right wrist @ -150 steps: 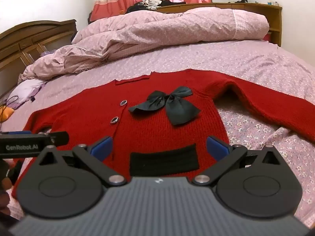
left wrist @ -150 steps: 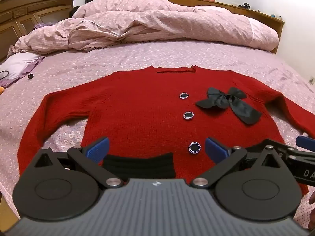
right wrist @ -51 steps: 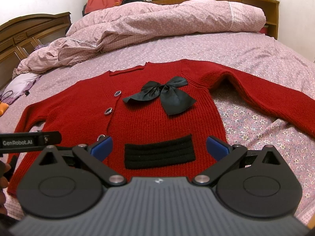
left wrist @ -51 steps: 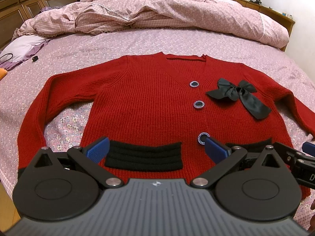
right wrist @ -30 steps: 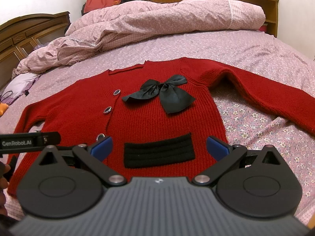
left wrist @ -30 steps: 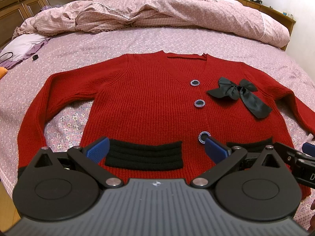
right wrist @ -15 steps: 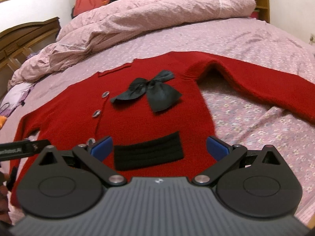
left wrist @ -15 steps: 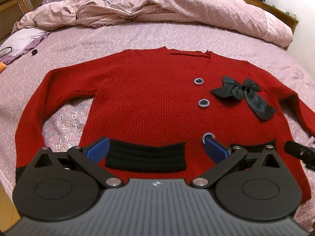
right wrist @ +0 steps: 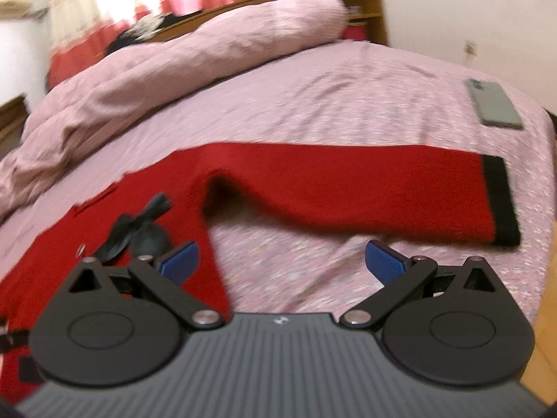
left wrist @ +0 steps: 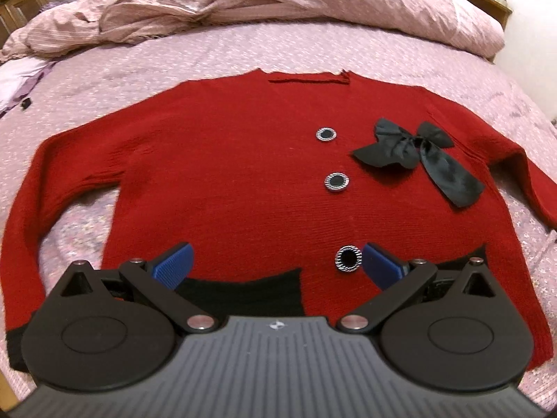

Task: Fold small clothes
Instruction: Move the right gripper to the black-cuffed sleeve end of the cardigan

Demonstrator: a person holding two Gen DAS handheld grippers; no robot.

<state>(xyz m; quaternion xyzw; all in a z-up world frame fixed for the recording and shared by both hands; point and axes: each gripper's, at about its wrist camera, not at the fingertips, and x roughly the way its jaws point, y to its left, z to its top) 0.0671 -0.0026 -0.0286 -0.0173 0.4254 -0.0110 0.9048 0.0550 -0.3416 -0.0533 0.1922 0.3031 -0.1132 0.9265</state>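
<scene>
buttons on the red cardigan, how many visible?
3, in a line down the cardigan front: top button beside the black bow, middle button, bottom button near the hem. More may be hidden below.

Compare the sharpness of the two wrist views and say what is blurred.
Left wrist view: fairly sharp on the buttons and bow, fisheye-bent bed edges. Right wrist view: motion-smeared throughout, sleeve and phone soft.

I see the cardigan (left wrist: 222, 174) lying flat on the bed (left wrist: 174, 59), its bow (left wrist: 417, 153) right of the buttons (left wrist: 336, 182). A bunched quilt (left wrist: 278, 3) lies behind; a phone (right wrist: 494, 102) rests beyond the outstretched sleeve (right wrist: 365, 191).
</scene>
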